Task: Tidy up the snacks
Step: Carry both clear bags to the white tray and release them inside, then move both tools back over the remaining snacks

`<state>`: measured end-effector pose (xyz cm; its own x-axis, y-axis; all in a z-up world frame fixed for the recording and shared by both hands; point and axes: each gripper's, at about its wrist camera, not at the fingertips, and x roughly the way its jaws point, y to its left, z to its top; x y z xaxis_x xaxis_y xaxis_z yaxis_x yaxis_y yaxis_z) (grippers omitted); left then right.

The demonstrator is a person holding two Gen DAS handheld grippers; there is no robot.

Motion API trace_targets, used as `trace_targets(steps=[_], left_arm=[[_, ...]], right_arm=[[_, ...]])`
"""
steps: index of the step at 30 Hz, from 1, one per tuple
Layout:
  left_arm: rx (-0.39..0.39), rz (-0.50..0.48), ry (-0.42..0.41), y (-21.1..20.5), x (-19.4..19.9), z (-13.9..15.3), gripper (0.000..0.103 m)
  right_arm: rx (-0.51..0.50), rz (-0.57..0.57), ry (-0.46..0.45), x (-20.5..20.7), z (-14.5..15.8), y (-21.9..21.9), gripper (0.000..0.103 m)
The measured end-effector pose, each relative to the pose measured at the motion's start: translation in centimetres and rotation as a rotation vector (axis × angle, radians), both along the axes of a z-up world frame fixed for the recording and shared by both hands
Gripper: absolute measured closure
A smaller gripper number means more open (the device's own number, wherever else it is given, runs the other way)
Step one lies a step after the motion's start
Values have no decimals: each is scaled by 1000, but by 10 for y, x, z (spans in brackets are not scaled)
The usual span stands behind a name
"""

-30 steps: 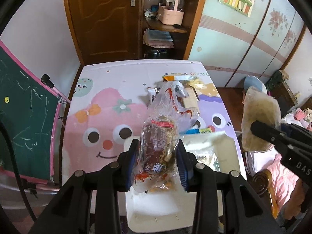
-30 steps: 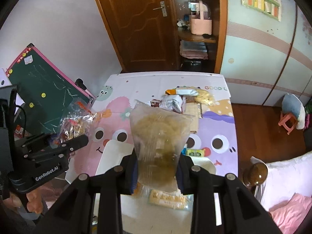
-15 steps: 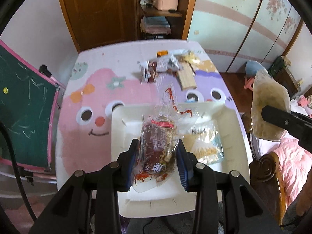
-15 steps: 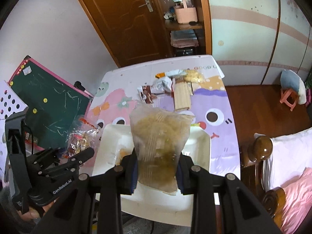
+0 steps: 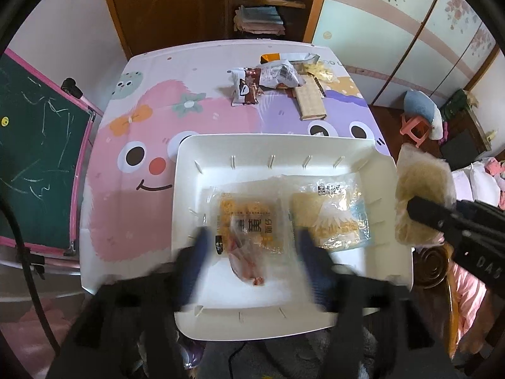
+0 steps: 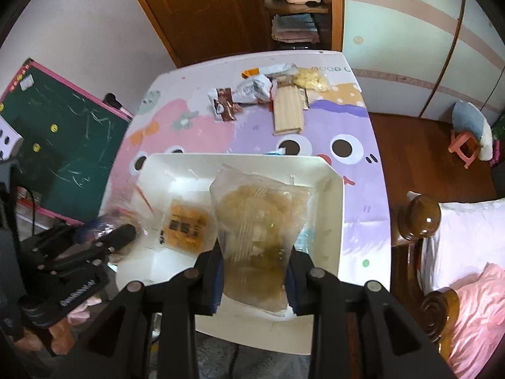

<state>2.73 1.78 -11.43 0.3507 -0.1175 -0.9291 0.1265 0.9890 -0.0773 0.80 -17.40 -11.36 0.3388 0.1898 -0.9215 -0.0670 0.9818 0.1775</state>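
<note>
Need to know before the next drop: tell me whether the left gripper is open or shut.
Open. The left gripper has just been opening; its blurred pads stand clear of the clear snack bag lying between them in the white tray.

White tray [image 5: 363, 309] under black claw [image 5: 252, 252]. Beyond, pink-and-purple cartoon-face cloth [image 5: 132, 170]. Orange-printed clear packet [image 5: 249, 218] between blue pads [image 5: 197, 252]. Right, pale yellow bag [image 6: 255, 237]. Left, green chalkboard [image 5: 31, 145], pink frame.
</note>
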Motion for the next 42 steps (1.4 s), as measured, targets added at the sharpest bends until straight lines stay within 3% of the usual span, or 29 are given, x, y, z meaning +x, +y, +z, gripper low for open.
trace_targets(steps=[1,3,8,21,42], left_arm=[[0,5,-11,0,-1,2,20],[-2,8,-31,2,-2,5,20],[5,-2,-41,2,-3,9,19],[12,0,-69,7,-5,20,19],[30,-18,-73,1,-1,25,18]], right_arm=[[-2,5,7,0,-1,1,71],[10,14,22,1,-3,3,69],[36,21,-15,-1,5,6,53],[71,65,-53,-5,22,21,53],[61,67,-52,-4,21,20,53]])
